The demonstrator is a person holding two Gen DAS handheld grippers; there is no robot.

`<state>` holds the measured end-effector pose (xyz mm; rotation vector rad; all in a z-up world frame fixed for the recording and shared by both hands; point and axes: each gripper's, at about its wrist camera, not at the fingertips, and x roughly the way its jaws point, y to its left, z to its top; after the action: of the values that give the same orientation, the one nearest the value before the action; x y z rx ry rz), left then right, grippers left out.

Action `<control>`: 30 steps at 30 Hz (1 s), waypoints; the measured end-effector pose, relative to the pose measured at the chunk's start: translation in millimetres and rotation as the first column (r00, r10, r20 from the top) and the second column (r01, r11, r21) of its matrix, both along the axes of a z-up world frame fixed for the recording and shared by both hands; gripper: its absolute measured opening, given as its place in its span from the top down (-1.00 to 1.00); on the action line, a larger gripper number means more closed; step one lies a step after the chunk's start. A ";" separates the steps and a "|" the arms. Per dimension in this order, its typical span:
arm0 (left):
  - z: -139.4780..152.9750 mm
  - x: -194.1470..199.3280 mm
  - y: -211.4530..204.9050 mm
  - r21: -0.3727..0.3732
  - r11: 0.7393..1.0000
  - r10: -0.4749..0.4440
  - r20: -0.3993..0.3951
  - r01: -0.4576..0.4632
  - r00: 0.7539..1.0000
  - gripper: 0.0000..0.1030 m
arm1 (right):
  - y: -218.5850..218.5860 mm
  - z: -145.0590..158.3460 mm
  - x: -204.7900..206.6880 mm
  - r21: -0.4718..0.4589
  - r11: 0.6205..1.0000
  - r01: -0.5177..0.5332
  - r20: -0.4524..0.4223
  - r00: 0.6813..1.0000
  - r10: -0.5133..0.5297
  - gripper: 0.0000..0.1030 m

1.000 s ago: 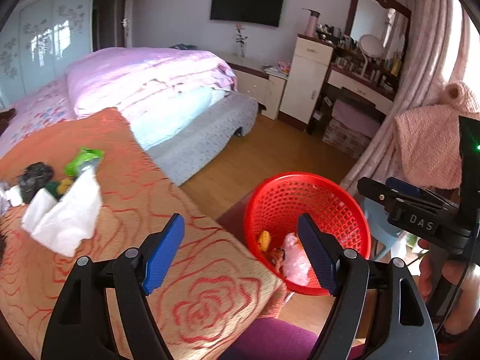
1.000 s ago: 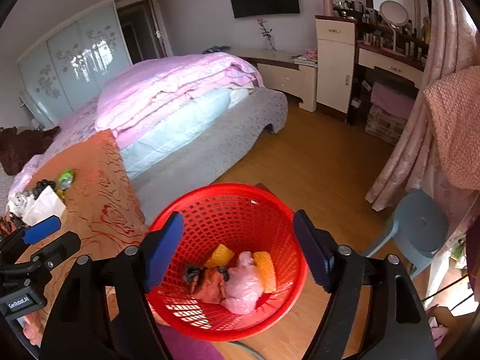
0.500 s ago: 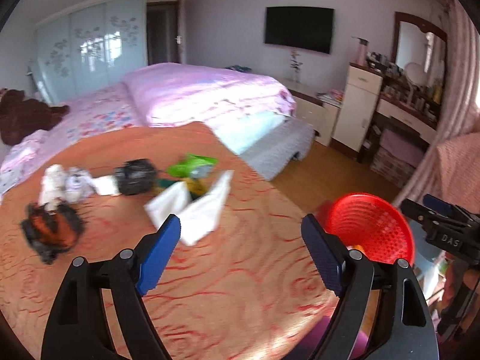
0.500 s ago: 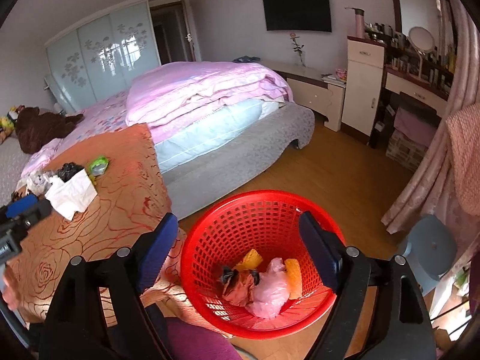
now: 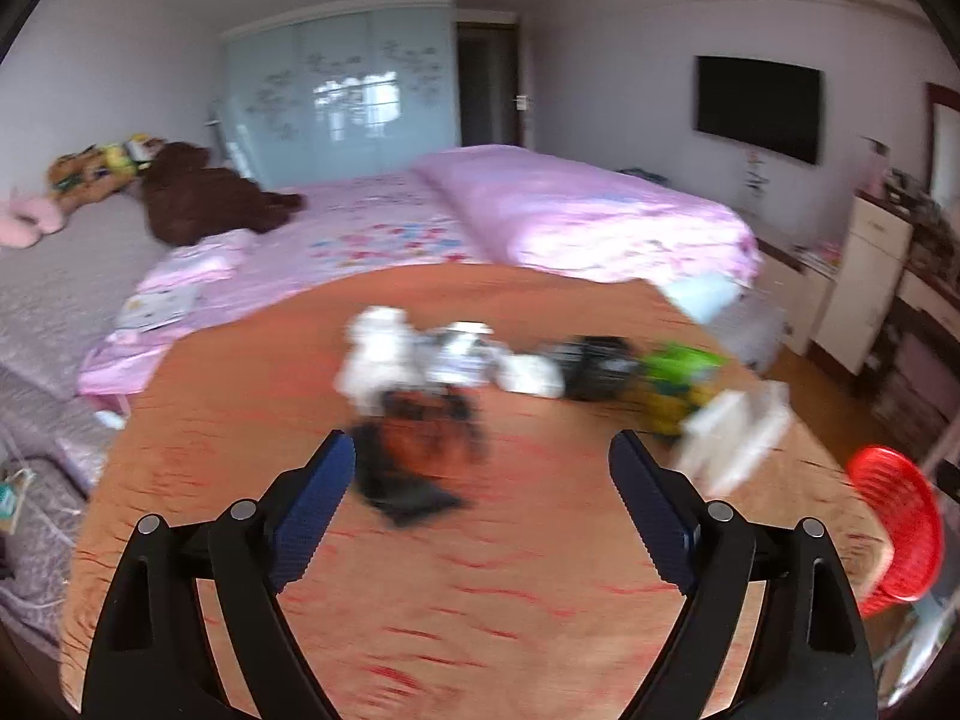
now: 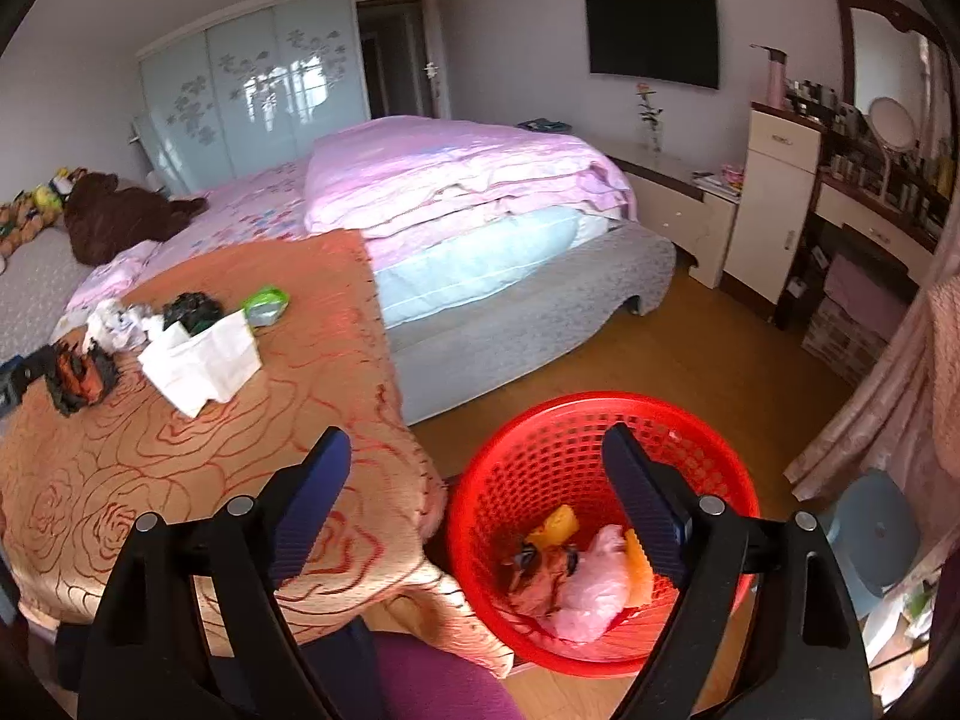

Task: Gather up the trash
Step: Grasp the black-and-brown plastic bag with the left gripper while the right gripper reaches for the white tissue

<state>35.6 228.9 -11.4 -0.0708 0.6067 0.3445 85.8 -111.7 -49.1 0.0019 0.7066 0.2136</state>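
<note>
On the orange rose-patterned worktop [image 6: 180,456], the left gripper [image 5: 480,474] faces blurry trash, jaws opening, nothing between. Only the right gripper [image 6: 477,468], also opening and empty, sees inside the red plastic mesh basket [image 6: 576,426]: a pink bag [image 6: 591,585] and yellow scraps [image 6: 555,525].

Orange rose-patterned tablecloth [image 6: 180,450] under scattered trash [image 6: 198,360]; red basket [image 6: 540,420] on floor [image 6: 690,360]

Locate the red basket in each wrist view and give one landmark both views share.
Left wrist: red basket at the far right edge, beyond the orange-covered table.
Right wrist: red basket at lower centre-right, on the floor beside the table, trash inside.
Shared landmark: wall TV.
</note>
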 end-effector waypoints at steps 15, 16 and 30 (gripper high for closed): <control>-38.4 43.6 60.2 -0.140 0.990 -0.017 -0.112 0.001 0.994 -0.46 | 43.7 12.5 -2.9 0.027 0.995 -0.092 -0.004 0.996 0.092 -0.63; -40.5 44.6 62.7 -0.152 0.988 -0.020 -0.120 0.001 0.993 -0.17 | 48.9 12.6 -1.8 0.029 0.994 -0.103 -0.008 0.995 0.104 -0.63; -32.0 22.7 52.3 -0.169 0.986 -0.023 -0.070 0.011 0.997 0.36 | 133.5 7.9 9.6 0.007 0.973 -0.232 -0.019 0.972 0.232 -0.78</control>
<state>58.3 281.2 -43.5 -0.2161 0.7066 0.2794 95.4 21.9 -41.1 -0.0745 0.7255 0.4402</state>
